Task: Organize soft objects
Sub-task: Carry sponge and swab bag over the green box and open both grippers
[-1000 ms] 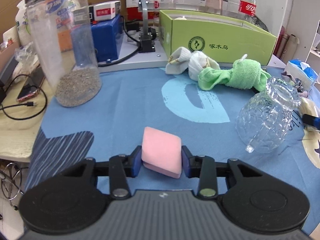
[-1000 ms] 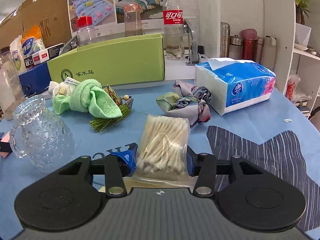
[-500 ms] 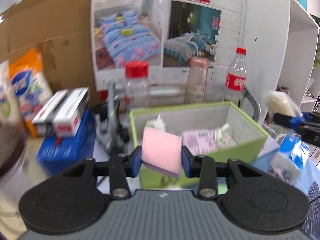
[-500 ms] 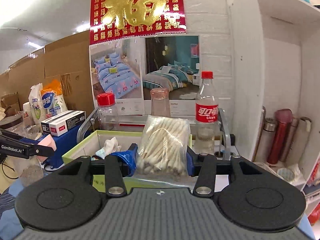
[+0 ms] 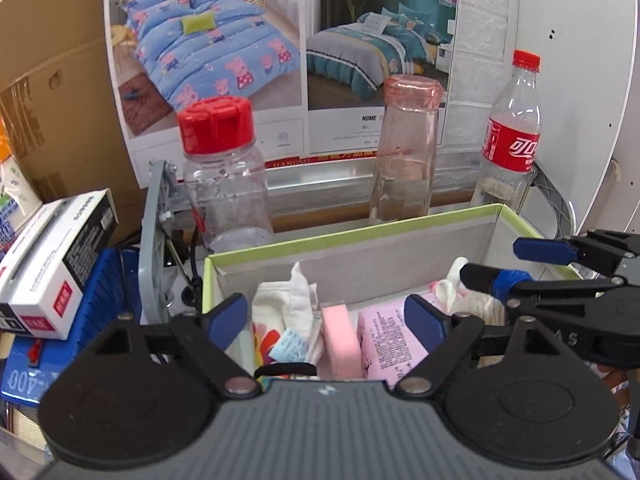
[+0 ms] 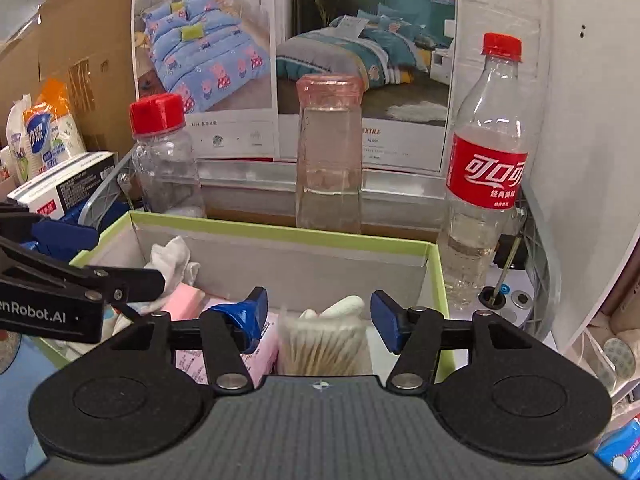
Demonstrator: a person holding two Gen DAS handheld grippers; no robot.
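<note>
Over green box [image 5: 352, 236], left-wrist view: my left tongs [image 5: 326, 318] spread wide, jaws just opened, nothing clamped. Pink sponge [image 5: 340, 336] lies in box below the gap, mid-floor, between white cloth [image 5: 290, 300] and pink tissue pack [image 5: 386, 344]. My right tongs [image 5: 516, 266] poke in from right edge.

Right-wrist view: right tongs [image 6: 316, 318] also just opened, pads clear of cotton swab bag [image 6: 322, 342], which sits near box's right wall. Risk: tongs crowded over one box, could clash on withdrawal or snag cloth.
</note>
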